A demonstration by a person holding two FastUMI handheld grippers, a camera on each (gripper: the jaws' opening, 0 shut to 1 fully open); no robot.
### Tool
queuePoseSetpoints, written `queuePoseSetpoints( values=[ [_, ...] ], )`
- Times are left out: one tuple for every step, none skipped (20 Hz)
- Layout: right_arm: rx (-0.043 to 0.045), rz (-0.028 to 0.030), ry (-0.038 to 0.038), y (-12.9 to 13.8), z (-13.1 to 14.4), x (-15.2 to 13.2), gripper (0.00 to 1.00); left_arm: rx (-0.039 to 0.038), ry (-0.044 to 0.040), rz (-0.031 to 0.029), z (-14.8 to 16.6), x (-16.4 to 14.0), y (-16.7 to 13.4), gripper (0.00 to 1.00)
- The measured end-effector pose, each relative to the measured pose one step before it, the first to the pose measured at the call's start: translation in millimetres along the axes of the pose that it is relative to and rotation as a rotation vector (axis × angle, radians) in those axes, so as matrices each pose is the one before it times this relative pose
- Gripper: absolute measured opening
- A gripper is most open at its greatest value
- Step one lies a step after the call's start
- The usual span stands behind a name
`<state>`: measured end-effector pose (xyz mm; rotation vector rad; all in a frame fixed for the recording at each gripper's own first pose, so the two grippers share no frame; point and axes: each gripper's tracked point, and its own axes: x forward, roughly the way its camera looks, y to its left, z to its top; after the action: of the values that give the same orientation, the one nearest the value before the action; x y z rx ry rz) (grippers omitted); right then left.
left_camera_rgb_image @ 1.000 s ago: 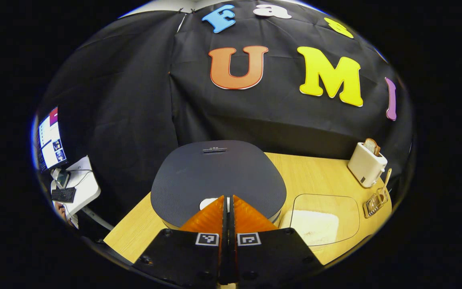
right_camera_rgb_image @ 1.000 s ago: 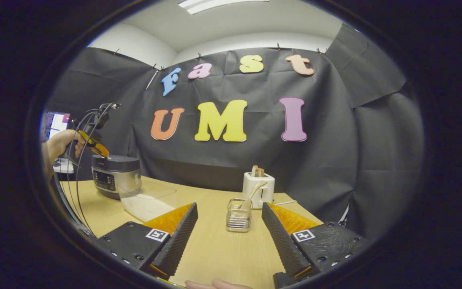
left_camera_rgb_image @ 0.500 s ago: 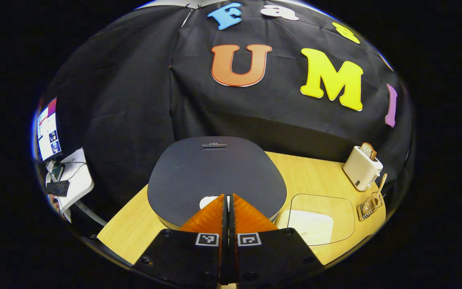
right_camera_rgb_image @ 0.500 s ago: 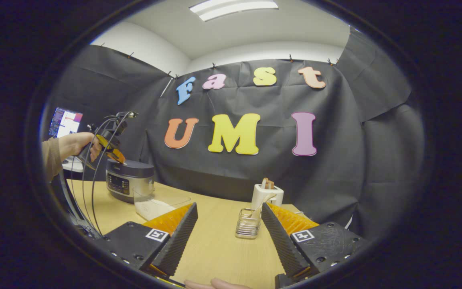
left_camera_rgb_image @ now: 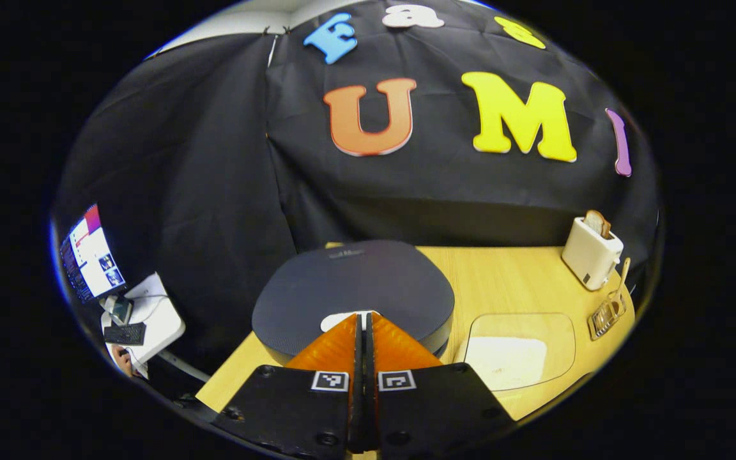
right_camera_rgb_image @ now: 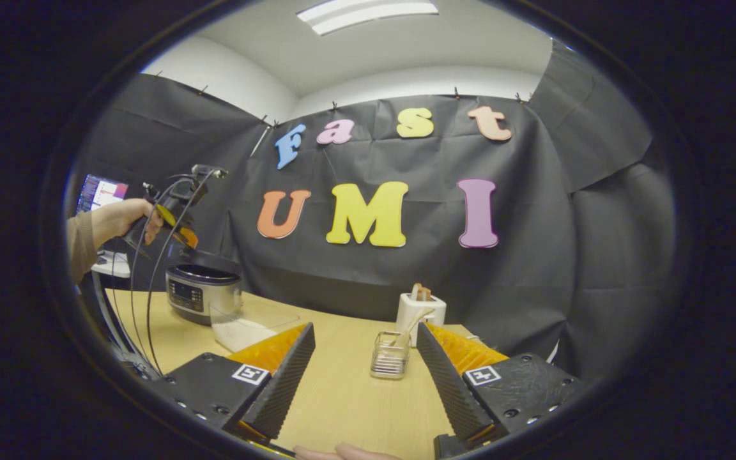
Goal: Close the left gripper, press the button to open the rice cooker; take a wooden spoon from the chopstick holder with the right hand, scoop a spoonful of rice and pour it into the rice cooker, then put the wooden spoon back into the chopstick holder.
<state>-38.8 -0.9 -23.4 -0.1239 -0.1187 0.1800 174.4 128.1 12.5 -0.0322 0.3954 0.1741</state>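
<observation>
Fingers of the left claw point(left_camera_rgb_image: 363, 319) pressed together over the round, dark, textured cooker lid point(left_camera_rgb_image: 355, 287); right claw point(right_camera_rgb_image: 363, 345) gaped wide toward the wire holder point(right_camera_rgb_image: 388, 361).

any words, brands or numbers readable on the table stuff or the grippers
None can be quoted.
Lid of the rice cooker: a small mark near the far edge, too blurred to read.
control panel on the cooker's front: too small to read.
left gripper: two square coded tags, patterns and no words.
right gripper: two such tags, no words.
toaster: a small dark mark on its side, unreadable.
</observation>
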Motion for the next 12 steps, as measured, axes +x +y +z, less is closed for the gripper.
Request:
queuePoseSetpoints(
  values=[
    [0.00418,-0.00102,0.01022,-0.6,-3.0,0.96,0.97,-0.01306,-0.02411,0.0135,9.42,-9.57,1.99,0.03],
    [0.00452,0.00212,0.00584,0.44,-1.34,1.24,0.95,-0.02252,0.00232,-0.00732,-0.05,-10.88,-5.12,0.03],
    [0.00058,0.00019,0.00388,-0.11,-0.67,0.67,0.95,-0.01482,-0.01232,-0.01902,3.52,-9.23,-6.61,0.04],
    [-0.00846,-0.00443,0.00263,-2.31,-0.19,1.32,0.95,-0.00106,-0.02161,-0.00634,2.87,-6.29,-1.65,0.04],
    [-0.01221,-0.00881,-0.0031,-3.07,0.34,0.98,0.95,0.00656,-0.02965,0.00083,3.49,-6.29,0.73,0.03],
    [-0.00857,-0.01192,-0.00397,-4.37,0.93,1.33,0.95,0.00572,-0.02907,0.00257,2.6,-6.34,0.65,0.03],
    [-0.0032,-0.01279,0.00264,-4.85,-1.38,0.98,0.97,0.00351,-0.02442,-0.00494,0.98,-5.73,-1.59,0.1],
    [0.00171,-0.01193,0.00329,-4.93,-0.64,1.66,0.95,-0.00462,-0.01706,-0.00416,-1.3,-8.05,-2.29,0.17],
    [0.00341,-0.00921,0.00564,-2.85,-2.27,1.1,0.95,-0.00994,-0.00525,-0.003,-2.89,-6.19,-1.94,0.33],
    [0.00453,-0.00908,0.00636,-3.3,-1.0,2.21,0.95,-0.00795,0.00074,-0.00551,-4.71,-5.71,-2.47,0.39],
    [0.00503,-0.00953,0.00577,-4.26,-1.04,1.4,0.95,-0.0014,-0.01202,-0.00486,-3.01,-5.64,-0.65,0.46],
    [0.00665,-0.00636,0.00576,-3.09,-1.16,1.81,0.95,0.00464,-0.01718,-0.00953,-0.55,-4.97,-1.55,0.47]
  ],
)
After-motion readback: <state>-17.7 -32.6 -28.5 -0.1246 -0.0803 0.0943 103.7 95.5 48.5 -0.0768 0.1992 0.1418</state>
